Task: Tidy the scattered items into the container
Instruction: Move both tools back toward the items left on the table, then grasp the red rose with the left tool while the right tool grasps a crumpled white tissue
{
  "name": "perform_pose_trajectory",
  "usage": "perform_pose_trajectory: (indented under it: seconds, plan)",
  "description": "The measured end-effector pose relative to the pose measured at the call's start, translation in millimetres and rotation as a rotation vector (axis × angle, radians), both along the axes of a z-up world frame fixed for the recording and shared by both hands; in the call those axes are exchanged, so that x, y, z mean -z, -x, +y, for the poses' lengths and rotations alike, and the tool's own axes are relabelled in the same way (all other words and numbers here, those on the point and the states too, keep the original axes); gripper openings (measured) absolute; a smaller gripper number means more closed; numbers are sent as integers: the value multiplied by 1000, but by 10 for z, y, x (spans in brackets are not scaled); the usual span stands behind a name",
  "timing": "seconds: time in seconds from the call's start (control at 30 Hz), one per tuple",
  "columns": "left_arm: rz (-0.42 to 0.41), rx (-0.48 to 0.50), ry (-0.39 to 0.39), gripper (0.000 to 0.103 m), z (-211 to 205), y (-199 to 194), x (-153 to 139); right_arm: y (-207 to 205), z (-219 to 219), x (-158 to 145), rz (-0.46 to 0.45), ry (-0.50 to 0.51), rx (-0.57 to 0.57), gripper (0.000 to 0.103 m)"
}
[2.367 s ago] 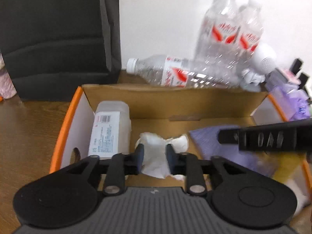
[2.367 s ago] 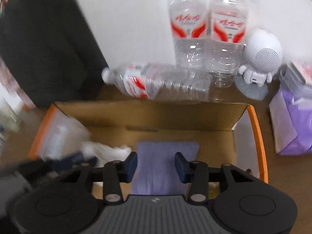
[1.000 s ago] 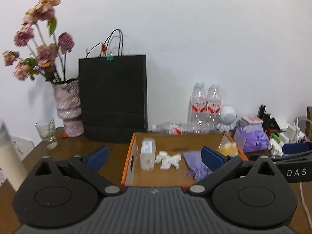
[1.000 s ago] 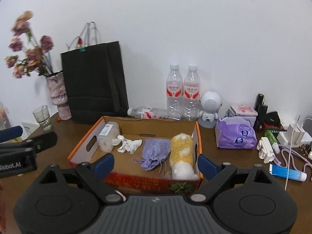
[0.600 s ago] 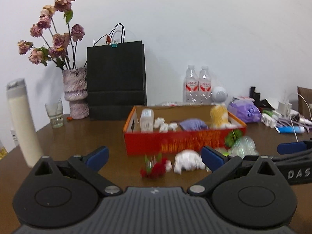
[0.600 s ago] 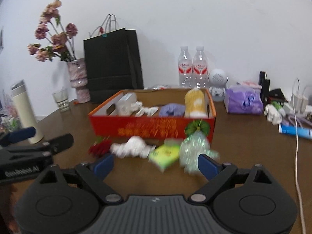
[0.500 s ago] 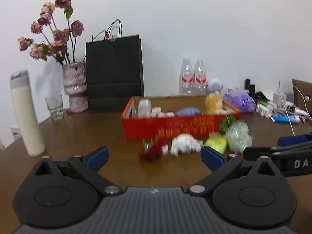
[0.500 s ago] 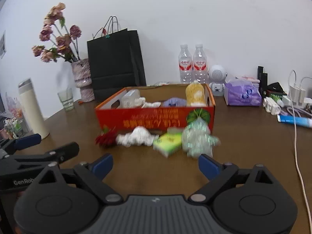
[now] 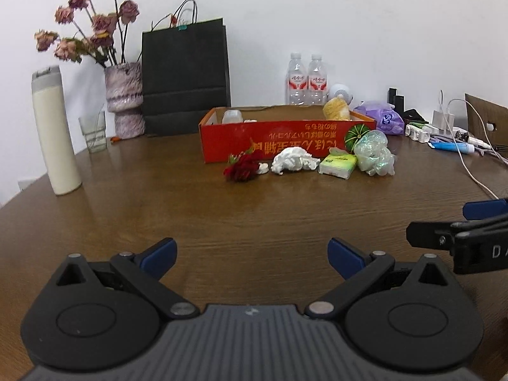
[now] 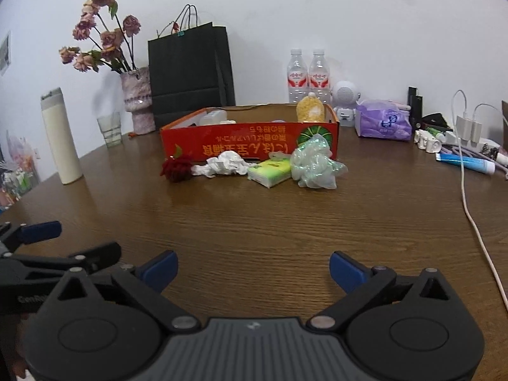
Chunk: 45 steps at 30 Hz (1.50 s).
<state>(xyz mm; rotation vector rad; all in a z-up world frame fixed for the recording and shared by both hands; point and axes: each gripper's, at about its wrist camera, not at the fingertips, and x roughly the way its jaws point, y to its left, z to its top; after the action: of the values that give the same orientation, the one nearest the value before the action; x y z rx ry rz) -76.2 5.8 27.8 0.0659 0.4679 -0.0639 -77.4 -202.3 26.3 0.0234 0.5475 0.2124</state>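
Both grippers were held low over the brown wood-grain table (image 9: 254, 209), well back from the items. The left gripper (image 9: 252, 258) was seen with jaws spread wide, nothing between the blue pads; the right gripper (image 10: 253, 270) likewise, jaws spread and empty. In the left wrist view the right gripper's black fingers were visible at the right edge; in the right wrist view the left gripper's fingers were visible at the left edge. The red rectangular cardboard box with orange lettering (image 10: 247, 146) was seen at mid-table, its front wall facing both cameras. 4 loose items were lined up on the table just in front of that wall: a dark red fabric rose (image 10: 177, 167) at the left, a crumpled white tissue wad (image 10: 223, 164) next to it, a green-and-white pocket tissue pack (image 10: 270, 173), and a crinkled translucent green plastic bag (image 10: 314, 163) at the right, touching or nearly touching the box front. Inside the box a yellow-and-white fluffy object (image 10: 310, 111) and a clear plastic container (image 10: 214, 116) were seen above the rim. Behind the box, a black paper carrier bag (image 9: 185, 79) and 2 clear water bottles with red labels (image 9: 306, 79) stood against the wall.
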Motion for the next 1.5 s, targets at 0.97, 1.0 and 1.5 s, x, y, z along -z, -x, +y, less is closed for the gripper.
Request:
perform_pose_trajectory:
  seconds: [0.97,1.0,1.5]
  plan:
    - [100,168,-50,72,-17,-1966,-145,-1287,83,-339,-5,-1,-101,98]
    - [112,161,-34,65,13,-2018,-116,-1379,121,-325,-1,4,-112,96]
    - [18,37,157,39,626,-1637,-256,-2274,943,67,79,193,-301,25]
